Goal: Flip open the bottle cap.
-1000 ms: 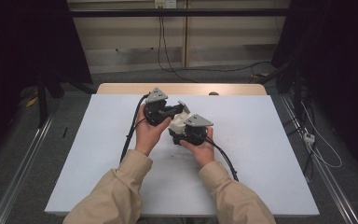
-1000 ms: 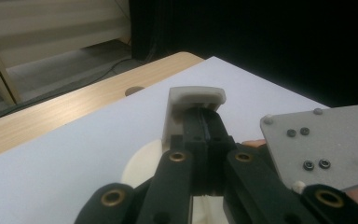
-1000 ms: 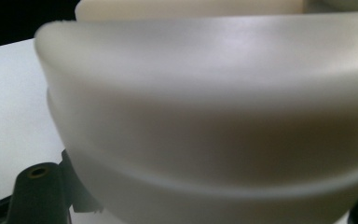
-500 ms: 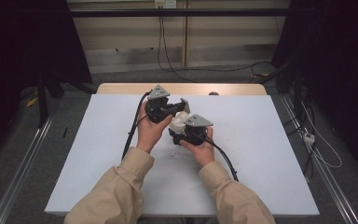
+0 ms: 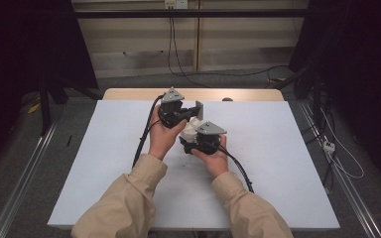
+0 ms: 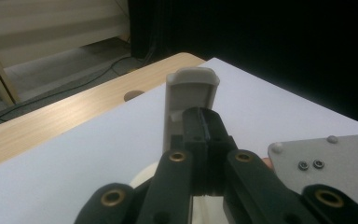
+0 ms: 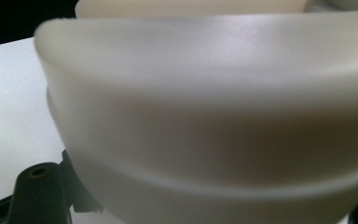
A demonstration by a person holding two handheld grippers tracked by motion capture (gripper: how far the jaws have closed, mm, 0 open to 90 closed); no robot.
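Gripping a cream plastic piece [image 5: 192,130] between them, both grippers meet above mid-table.
Left gripper [image 6: 200,140] has its jaws clenched beside the piece's upright tab at twelve o'clock; right gripper [image 5: 198,141] clamps its rounded body at six o'clock.

Overhead view; two close tool-mounted views.

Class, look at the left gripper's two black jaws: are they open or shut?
Shut. In the left gripper view, the left gripper has its black jaws pressed together, pinching the edge of a cream plastic part above the white table.
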